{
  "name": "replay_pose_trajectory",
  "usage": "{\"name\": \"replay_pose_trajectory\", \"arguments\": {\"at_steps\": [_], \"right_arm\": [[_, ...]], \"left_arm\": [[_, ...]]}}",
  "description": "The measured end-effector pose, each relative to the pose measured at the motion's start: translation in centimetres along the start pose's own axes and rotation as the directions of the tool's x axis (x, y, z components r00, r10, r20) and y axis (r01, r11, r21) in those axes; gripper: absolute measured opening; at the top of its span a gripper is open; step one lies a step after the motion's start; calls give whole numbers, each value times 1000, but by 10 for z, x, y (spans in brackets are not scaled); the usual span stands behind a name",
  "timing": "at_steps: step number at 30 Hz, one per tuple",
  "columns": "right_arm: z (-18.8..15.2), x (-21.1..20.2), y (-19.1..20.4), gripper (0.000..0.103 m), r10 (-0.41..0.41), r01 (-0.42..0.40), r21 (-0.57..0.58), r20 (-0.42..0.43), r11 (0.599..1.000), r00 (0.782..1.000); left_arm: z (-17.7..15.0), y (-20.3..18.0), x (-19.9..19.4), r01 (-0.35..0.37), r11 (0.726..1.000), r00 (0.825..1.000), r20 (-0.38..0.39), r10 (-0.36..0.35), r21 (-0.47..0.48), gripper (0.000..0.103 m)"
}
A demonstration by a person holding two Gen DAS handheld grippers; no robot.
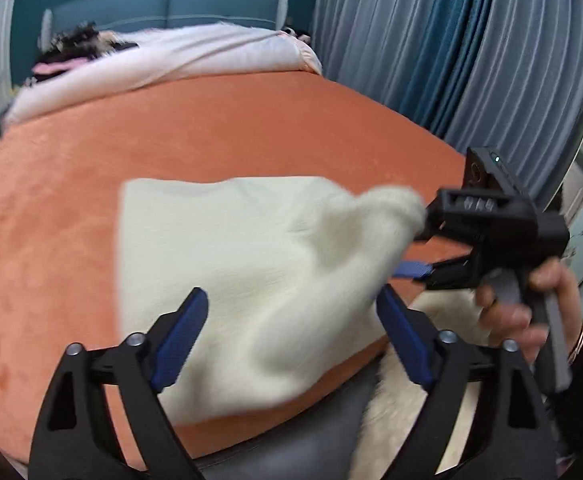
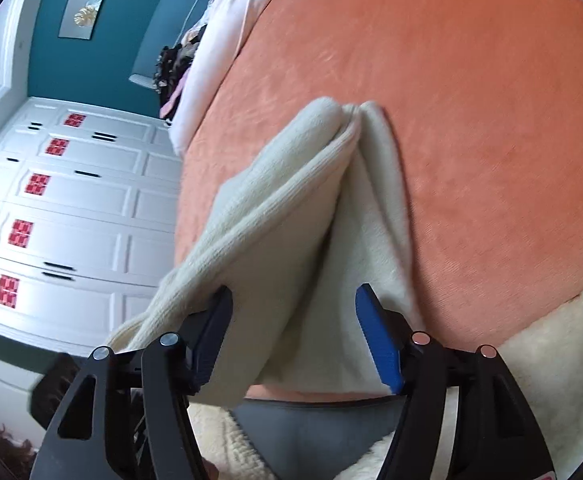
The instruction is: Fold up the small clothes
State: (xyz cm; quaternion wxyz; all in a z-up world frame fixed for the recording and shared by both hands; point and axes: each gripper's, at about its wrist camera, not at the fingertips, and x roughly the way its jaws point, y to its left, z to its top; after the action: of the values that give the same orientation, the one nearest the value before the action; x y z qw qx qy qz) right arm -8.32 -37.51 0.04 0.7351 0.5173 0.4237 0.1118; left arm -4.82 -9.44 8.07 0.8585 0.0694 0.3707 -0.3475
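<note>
Cream knit garment (image 1: 251, 264) on orange bedspread (image 1: 211, 132), near front edge of bed, partly folded; one corner raised toward right hand-held gripper (image 1: 421, 248) in left wrist view, blurred. Left hand-held gripper (image 1: 291, 336) low in frame, blue pads (image 1: 181, 344) spread wide, garment seen btwn them but pads not pressing on it. Right hand-held gripper gripped by a hand (image 1: 531, 304) w/ dark sleeve and bracelet at wrist; jaws apart, lifted corner of garment up against upper finger, contact unclear thru blur. In right wrist view, right hand-held gripper (image 2: 295, 332) w/ jaws parted, blue pad (image 2: 379, 340) on right side clear of cloth; garment (image 2: 291, 220) rising in a ridge, fold draped over left finger, not pinched. White quilt (image 1: 163, 60) bunched at far end of bed, dark items beside it. Blue-grey curtains (image 1: 431, 48) to right of bed. White wardrobe doors (image 2: 71, 208) w/ red square stickers (image 2: 37, 184) in right wrist view. Fluffy cream rug (image 2: 551, 340) by bed's near corner.
</note>
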Motion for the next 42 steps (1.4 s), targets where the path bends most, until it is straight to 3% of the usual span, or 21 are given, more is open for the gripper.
{"name": "replay_pose_trajectory", "arguments": {"at_steps": [2,4,6,8,11,15,16,18,19,21,23,25,26,28,29,31,32,34,38,40,42], "right_arm": [[-3,-6,-10,64,96,-97,55,31,994,995],[-10,-8,-18,68,175,-182,107,73,977,982],[-12,-14,-19,73,222,-233,120,91,965,971],[-9,-8,-3,75,167,-172,73,72,982,983],[6,1,29,83,9,-8,-57,20,998,1000],[19,35,51,83,-209,195,-156,-78,968,975],[19,47,56,80,-244,226,-175,-90,958,966],[18,60,84,36,-325,296,-277,-61,914,944],[17,57,104,25,-316,290,-330,-25,898,949],[16,36,144,23,-211,215,-421,58,881,976],[22,17,170,21,-80,111,-458,86,882,993],[28,14,161,21,-92,127,-455,98,882,991],[31,21,142,21,-163,191,-444,101,876,981],[40,62,84,21,-411,393,-390,42,832,911],[39,79,53,22,-478,446,-352,-5,823,878],[38,72,36,22,-383,371,-281,13,885,924],[38,65,39,23,-364,357,-255,21,898,931],[37,56,52,26,-401,406,-263,73,875,913],[19,30,82,37,-504,551,-294,225,781,834],[7,24,101,31,-489,551,-331,256,766,834],[1,20,109,21,-467,534,-384,260,753,845]], "left_arm": [[-13,16,-6,-90,996,996,-26,90,30,88],[-28,25,3,-187,980,978,-85,192,65,88],[-43,40,6,-200,980,973,-116,201,19,88],[-49,44,13,-190,982,972,-140,187,-4,88],[-64,37,12,-165,983,977,-126,174,76,88],[-73,31,13,-161,981,975,-139,175,103,88],[-75,33,16,-168,982,972,-150,180,91,88],[-78,39,17,-184,981,968,-163,193,69,84],[-75,43,16,-182,982,970,-156,189,55,78],[-68,53,13,-185,983,972,-148,184,11,58],[-65,66,16,-199,979,968,-167,190,-39,49],[-66,79,17,-174,980,971,-181,155,-98,49],[-68,79,20,-186,977,967,-197,163,-102,49],[-72,78,29,-222,971,954,-225,197,-91,49],[-74,78,31,-217,971,954,-231,190,-98,49],[-75,72,34,-230,971,948,-241,207,-70,49],[-75,70,33,-241,969,945,-240,221,-56,50],[-74,68,29,-243,969,942,-248,225,-44,51],[-67,60,2,-221,975,954,-205,219,12,53],[-60,63,-18,-196,981,965,-179,190,-13,55],[-45,67,-39,-176,981,979,-116,166,-83,70]]}}
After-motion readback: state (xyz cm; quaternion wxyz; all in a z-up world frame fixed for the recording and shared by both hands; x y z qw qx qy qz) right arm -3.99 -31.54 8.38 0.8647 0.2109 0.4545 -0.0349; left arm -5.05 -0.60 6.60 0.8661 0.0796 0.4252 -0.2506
